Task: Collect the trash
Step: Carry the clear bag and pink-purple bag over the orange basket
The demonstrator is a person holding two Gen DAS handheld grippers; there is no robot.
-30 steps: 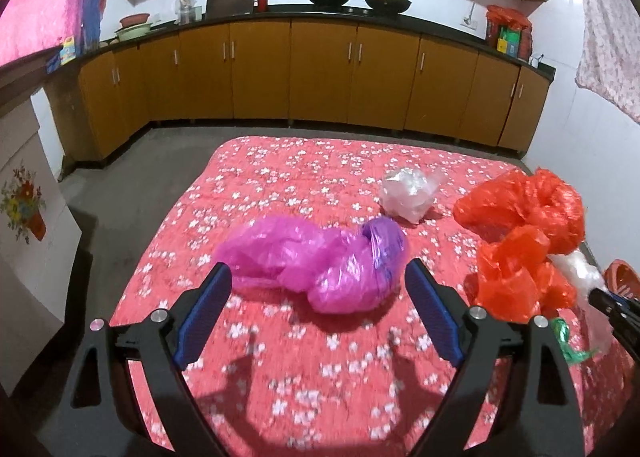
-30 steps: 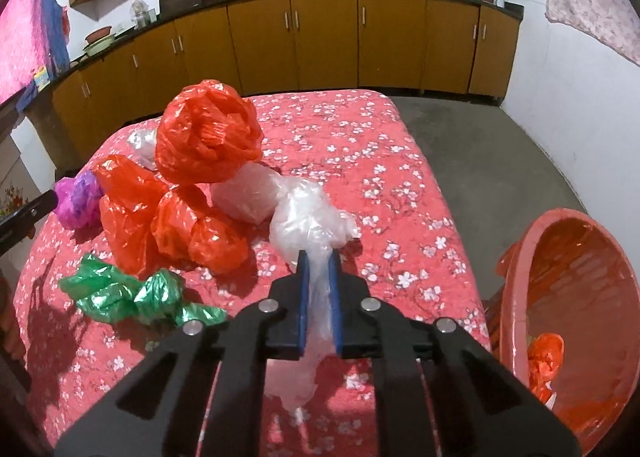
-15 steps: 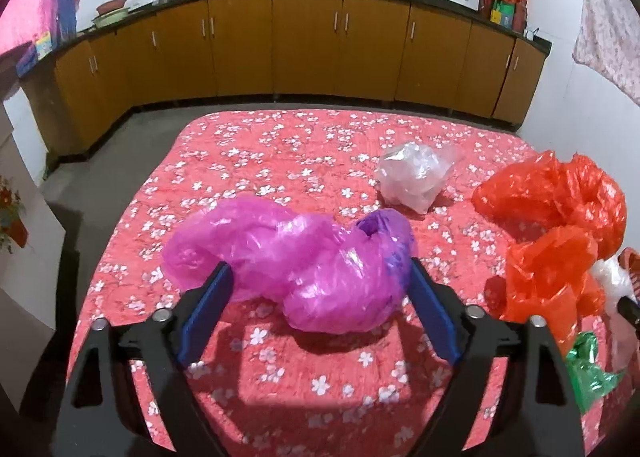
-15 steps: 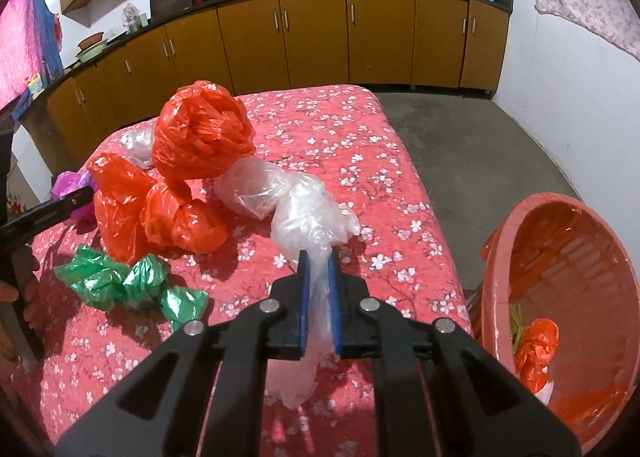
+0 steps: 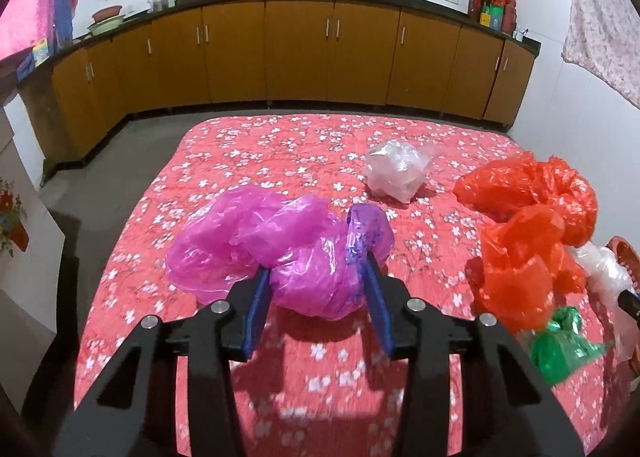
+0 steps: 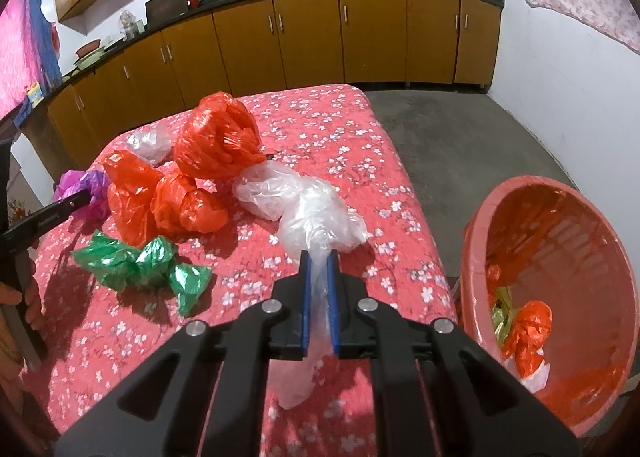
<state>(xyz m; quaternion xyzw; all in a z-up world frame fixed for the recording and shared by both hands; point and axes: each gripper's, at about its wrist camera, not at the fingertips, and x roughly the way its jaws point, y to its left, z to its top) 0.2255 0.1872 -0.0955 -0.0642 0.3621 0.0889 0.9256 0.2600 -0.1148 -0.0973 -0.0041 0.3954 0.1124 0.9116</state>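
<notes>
A crumpled purple plastic bag (image 5: 280, 249) lies on the red flowered cloth (image 5: 280, 145). My left gripper (image 5: 316, 273) has its blue fingers pressed against both sides of the bag's near lump. My right gripper (image 6: 319, 257) is shut on a clear plastic bag (image 6: 316, 213) that stretches out over the cloth. A red basket (image 6: 552, 297) stands beside the table at the right, holding an orange bag and other scraps. Orange bags (image 6: 216, 141) and a green wrapper (image 6: 140, 261) lie on the cloth; they also show in the left wrist view (image 5: 528, 193).
A second clear bag (image 5: 396, 169) lies farther back on the cloth. Brown kitchen cabinets (image 5: 300, 49) run along the back wall, with grey floor (image 6: 460, 129) between them and the table. A white wall (image 6: 580, 77) is at the right.
My left gripper moved forward onto the purple bag and its fingers closed in on it. My right gripper drew the clear bag slightly toward the basket side.
</notes>
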